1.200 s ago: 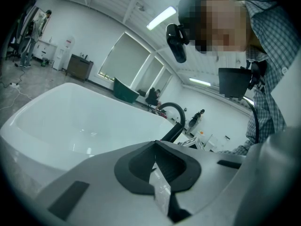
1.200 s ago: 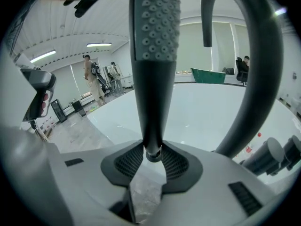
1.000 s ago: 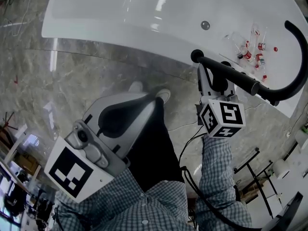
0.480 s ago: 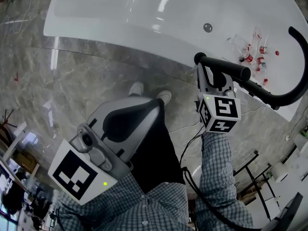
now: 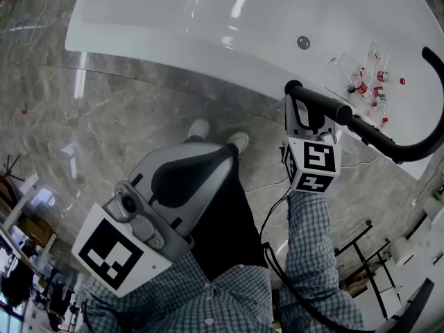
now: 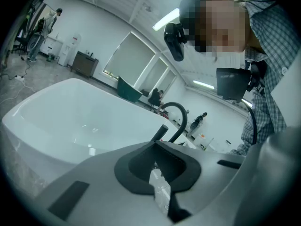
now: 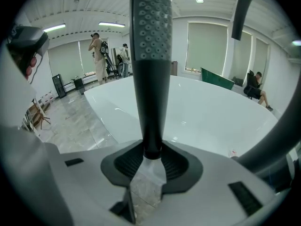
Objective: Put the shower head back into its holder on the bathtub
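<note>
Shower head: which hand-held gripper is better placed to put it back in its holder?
Right: the right hand-held gripper grips the shower head by the bathtub; the left hand-held gripper is empty.

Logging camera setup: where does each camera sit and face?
Head view: on the head, steeply down at bathtub and floor; left gripper, right gripper, sleeves, legs show.
Left gripper view: on left gripper, along its jaws across the bathtub; sleeve shows.
Right gripper view: on right gripper, along jaws shut on shower head.
All share the bathtub.
</note>
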The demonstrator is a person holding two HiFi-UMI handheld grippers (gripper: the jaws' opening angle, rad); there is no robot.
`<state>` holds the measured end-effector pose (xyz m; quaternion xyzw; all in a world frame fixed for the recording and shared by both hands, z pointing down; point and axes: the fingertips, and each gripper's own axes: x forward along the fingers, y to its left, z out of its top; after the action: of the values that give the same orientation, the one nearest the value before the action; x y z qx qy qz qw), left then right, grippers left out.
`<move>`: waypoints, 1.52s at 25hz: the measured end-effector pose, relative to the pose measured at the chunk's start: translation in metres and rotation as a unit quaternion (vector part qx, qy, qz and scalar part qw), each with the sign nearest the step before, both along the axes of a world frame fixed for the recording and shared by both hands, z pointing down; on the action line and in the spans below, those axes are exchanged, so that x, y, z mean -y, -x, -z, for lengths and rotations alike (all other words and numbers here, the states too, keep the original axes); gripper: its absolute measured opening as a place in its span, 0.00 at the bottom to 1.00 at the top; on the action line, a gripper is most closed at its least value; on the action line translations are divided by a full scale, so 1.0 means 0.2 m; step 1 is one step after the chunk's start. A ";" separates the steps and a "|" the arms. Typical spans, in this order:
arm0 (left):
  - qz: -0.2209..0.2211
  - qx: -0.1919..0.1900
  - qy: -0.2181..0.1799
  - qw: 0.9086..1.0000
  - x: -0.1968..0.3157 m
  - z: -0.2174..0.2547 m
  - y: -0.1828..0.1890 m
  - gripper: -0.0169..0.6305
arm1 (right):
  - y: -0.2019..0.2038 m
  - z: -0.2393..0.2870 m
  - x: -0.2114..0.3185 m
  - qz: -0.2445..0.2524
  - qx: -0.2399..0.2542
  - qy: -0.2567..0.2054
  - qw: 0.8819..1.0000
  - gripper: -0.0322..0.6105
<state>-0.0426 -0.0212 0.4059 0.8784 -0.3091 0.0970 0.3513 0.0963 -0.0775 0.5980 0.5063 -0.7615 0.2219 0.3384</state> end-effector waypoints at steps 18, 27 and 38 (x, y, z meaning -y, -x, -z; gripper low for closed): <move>-0.015 -0.001 -0.008 1.000 -0.02 0.04 -0.05 0.04 | 0.00 0.01 -0.05 -0.017 0.037 -0.004 0.999 0.24; -0.025 -0.004 -0.036 0.999 -0.06 0.22 -0.08 0.04 | -0.04 0.24 -0.16 -0.045 0.053 -0.022 0.997 0.14; -0.030 -0.015 -0.100 0.994 -0.04 0.66 -0.10 0.04 | -0.12 0.82 -0.20 -0.085 0.086 -0.077 0.990 0.09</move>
<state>-0.0224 -0.0136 0.2742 0.9194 -0.2852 0.0635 0.2634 0.1204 -0.0370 0.4345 0.5728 -0.7567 0.2337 0.2113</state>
